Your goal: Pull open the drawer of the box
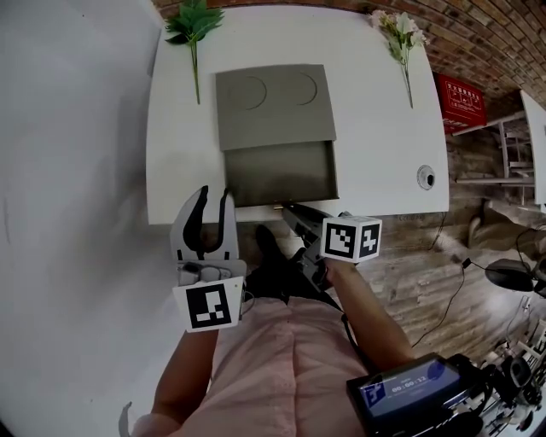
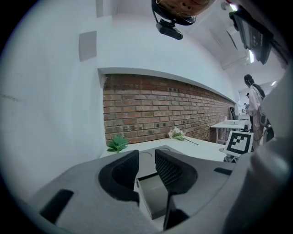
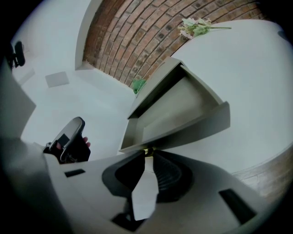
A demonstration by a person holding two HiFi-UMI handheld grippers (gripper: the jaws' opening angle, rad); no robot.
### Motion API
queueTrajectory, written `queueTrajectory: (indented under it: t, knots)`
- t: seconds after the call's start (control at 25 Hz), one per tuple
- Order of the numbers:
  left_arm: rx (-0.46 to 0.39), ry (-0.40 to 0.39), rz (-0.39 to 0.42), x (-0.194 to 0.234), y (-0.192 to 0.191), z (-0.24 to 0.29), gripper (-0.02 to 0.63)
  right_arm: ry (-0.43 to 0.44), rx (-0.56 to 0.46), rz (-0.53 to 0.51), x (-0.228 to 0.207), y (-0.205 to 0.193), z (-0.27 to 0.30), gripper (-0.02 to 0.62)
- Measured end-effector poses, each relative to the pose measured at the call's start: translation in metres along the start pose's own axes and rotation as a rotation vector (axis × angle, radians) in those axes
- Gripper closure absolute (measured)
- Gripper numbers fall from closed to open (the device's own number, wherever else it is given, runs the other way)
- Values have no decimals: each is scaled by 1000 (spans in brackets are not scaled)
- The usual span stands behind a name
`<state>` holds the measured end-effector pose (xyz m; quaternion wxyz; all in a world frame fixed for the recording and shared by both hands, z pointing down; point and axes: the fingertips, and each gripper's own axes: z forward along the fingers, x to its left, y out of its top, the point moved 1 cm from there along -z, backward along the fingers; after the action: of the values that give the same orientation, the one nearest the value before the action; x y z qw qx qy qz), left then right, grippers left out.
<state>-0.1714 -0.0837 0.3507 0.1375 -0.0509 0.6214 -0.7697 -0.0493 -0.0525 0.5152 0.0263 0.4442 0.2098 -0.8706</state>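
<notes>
The right tool (image 3: 147,154) has its jaws drawn nearly together, pinched on the small brass-coloured knob (image 3: 146,150) at the middle of the drawer's front panel. The drawer (image 1: 278,174) lies straight ahead of that tool's tips. It is pulled well out of the grey box (image 1: 273,102), with its bare inside showing and its front reaching the near edge of the white surface (image 1: 375,128). The box itself sits farther ahead of the tool on that surface. The left tool (image 1: 213,196) hangs to the right tool's left at the surface's near edge, jaws apart with nothing between them. The drawer lies ahead of it and to its right. Beyond the box, a green sprig (image 1: 194,26) lies to one side and a pale flower stem (image 1: 399,34) to the other.
</notes>
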Motion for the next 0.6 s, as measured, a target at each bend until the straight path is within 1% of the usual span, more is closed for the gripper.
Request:
queueTrajectory:
  t: [0.6]
  knots:
    - [6,-5,8,-13,-6,-7,490,12,26,-4,-3,-17,-3,537]
